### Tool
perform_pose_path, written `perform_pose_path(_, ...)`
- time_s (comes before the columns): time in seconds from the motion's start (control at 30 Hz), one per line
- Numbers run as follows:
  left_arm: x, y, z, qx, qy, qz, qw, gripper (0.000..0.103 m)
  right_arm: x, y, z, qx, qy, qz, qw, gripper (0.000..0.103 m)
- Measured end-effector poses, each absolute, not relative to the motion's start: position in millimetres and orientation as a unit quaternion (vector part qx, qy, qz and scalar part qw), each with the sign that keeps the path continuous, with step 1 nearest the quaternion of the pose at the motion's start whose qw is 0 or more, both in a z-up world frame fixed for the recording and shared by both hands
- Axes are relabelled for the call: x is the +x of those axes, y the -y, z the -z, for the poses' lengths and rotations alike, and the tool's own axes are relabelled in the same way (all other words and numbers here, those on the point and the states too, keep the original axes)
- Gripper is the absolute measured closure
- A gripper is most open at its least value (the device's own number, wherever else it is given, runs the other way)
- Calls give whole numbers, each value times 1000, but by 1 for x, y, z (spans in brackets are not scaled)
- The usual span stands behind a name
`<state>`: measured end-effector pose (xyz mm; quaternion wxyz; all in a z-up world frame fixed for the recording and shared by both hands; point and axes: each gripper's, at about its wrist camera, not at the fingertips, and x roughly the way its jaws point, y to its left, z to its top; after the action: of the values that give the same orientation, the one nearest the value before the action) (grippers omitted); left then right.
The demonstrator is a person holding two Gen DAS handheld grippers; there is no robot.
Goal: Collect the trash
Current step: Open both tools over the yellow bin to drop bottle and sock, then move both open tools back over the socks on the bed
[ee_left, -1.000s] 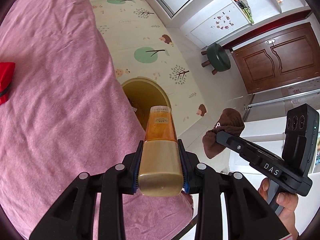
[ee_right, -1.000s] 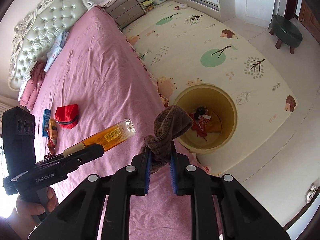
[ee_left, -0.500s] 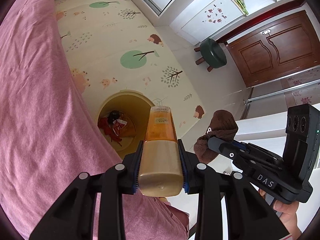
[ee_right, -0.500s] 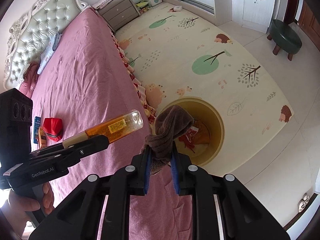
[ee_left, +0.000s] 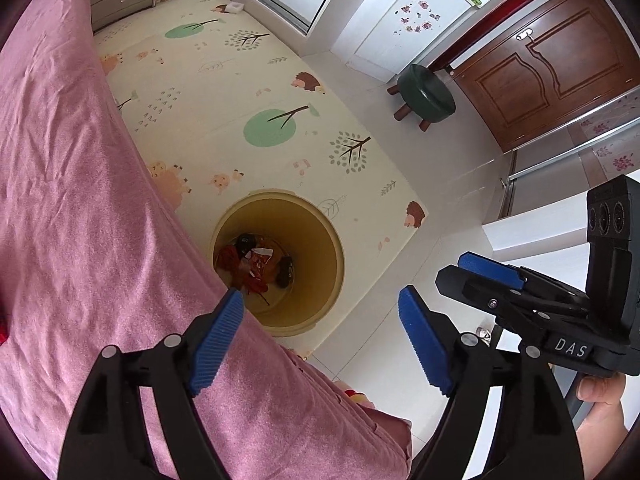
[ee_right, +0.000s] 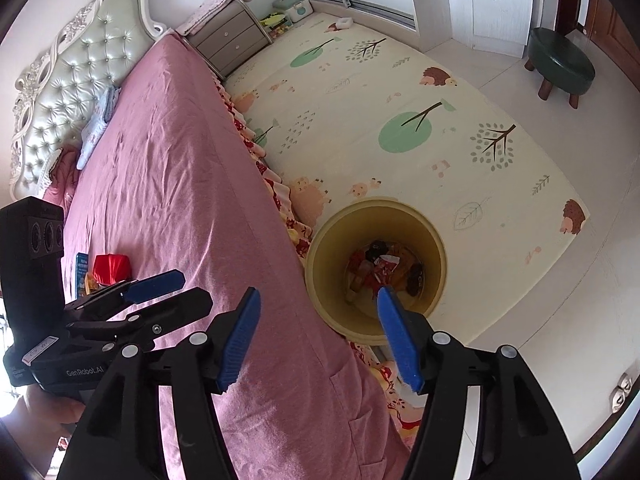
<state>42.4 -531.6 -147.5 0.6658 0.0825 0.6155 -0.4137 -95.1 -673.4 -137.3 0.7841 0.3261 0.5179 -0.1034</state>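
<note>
left gripper (ee_left: 320, 312): jaws just spread wide, nothing between the blue ribbed pads.
right gripper (ee_right: 318, 308): jaws just parted, empty.
round yellow plastic bin (ee_right: 436, 240): on the patterned play mat (ee_right: 360, 92) beside the pink bed (ee_right: 168, 168), below both grippers' tips.
trash (ee_left: 256, 264): heaped on the bin floor, well apart from both jaws.

Green stool (ee_left: 426, 94), nightstand (ee_right: 230, 38), door (ee_left: 548, 60).
</note>
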Motion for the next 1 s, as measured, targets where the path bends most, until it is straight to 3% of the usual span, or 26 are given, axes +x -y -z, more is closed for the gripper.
perform_pose_path(0.27,48,469,133,55,-619,379,686,22,-75,628,114,306,-516,65,797,43)
perform_pose_path(1.0,56,169,105,-54,-605,180,774,22,2,372,82,224,-548,-118,797,43)
